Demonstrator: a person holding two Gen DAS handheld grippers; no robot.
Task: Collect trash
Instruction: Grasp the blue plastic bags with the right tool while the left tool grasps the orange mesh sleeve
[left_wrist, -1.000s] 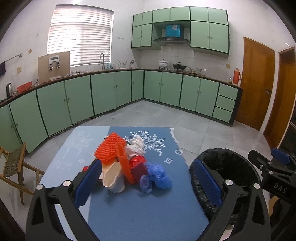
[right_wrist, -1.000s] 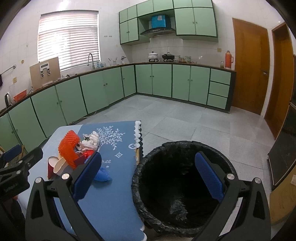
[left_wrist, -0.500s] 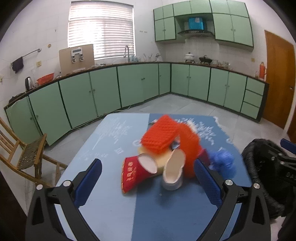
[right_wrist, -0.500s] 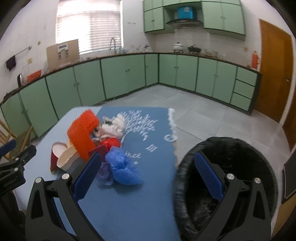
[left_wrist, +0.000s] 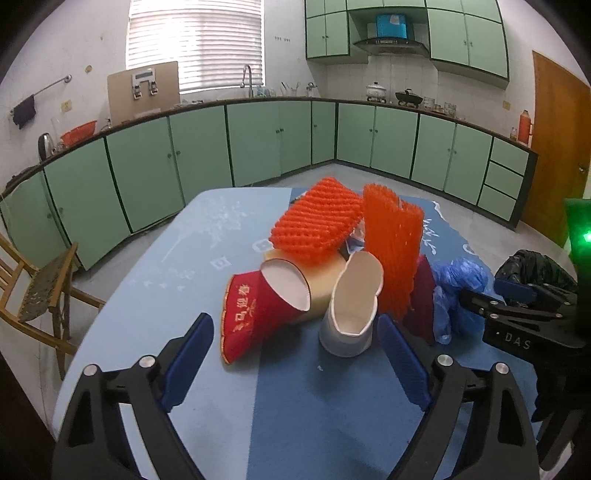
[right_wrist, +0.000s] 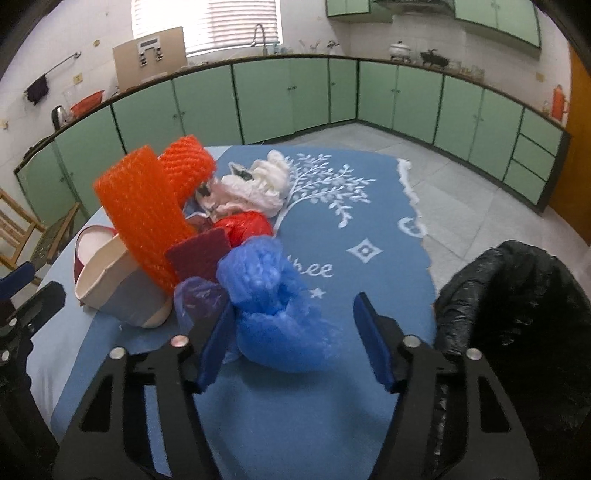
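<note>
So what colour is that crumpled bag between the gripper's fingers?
Blue; the crumpled bag shows best in the right wrist view.

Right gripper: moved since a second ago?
Yes. The right gripper swung from over the black-lined bin to the table's trash pile; its jaws have been closing around the blue plastic bag.

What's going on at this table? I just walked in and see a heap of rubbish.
A person is clearing trash with two handheld grippers. The right gripper has its jaws around the blue plastic bag and has just been closing them, though the right pad is not yet touching. The left gripper is open before the red paper cup and white cup. The black-lined bin waits beside the table.
</note>
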